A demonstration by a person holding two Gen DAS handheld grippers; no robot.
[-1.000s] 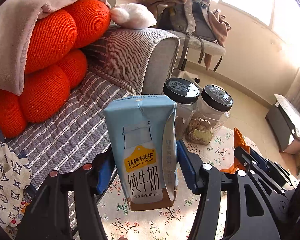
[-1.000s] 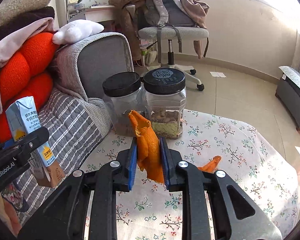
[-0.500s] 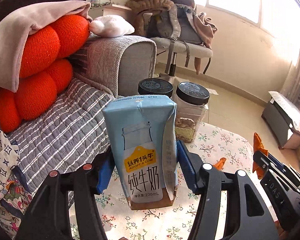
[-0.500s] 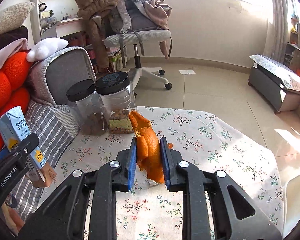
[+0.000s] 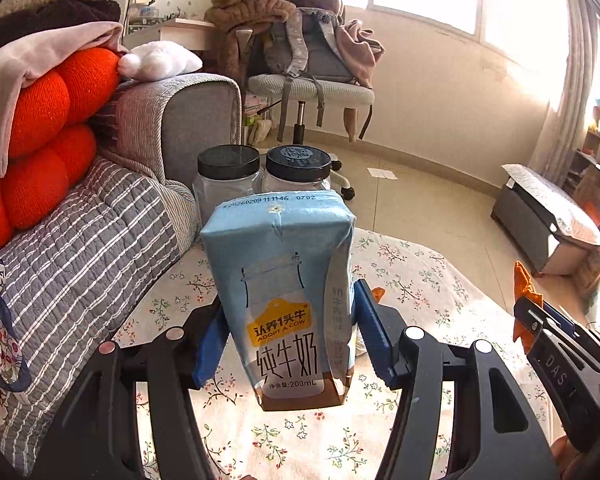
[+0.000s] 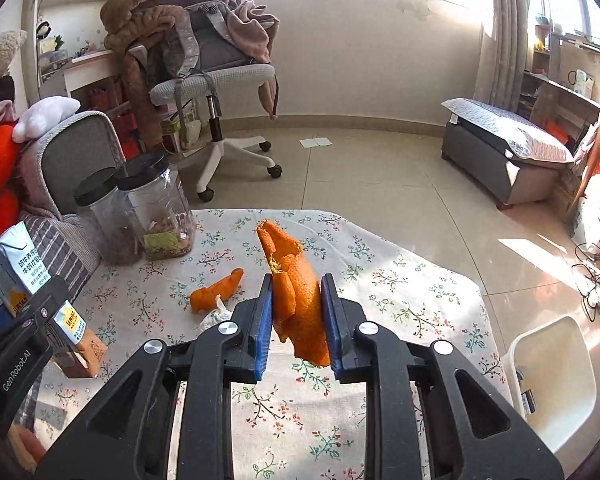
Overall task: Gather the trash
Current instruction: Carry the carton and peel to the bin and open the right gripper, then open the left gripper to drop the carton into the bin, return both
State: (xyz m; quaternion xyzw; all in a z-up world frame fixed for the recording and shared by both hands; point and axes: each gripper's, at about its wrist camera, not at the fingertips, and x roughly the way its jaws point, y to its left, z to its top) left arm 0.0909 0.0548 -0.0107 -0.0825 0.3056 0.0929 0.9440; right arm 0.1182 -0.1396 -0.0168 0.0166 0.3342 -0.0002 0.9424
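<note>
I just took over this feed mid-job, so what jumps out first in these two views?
The blue milk carton fills the middle of the left wrist view, clamped upright in the left gripper. In the right wrist view, a large orange peel is pinched in the right gripper above the floral tablecloth. A smaller peel and a crumpled tissue lie on the cloth beside it.
</note>
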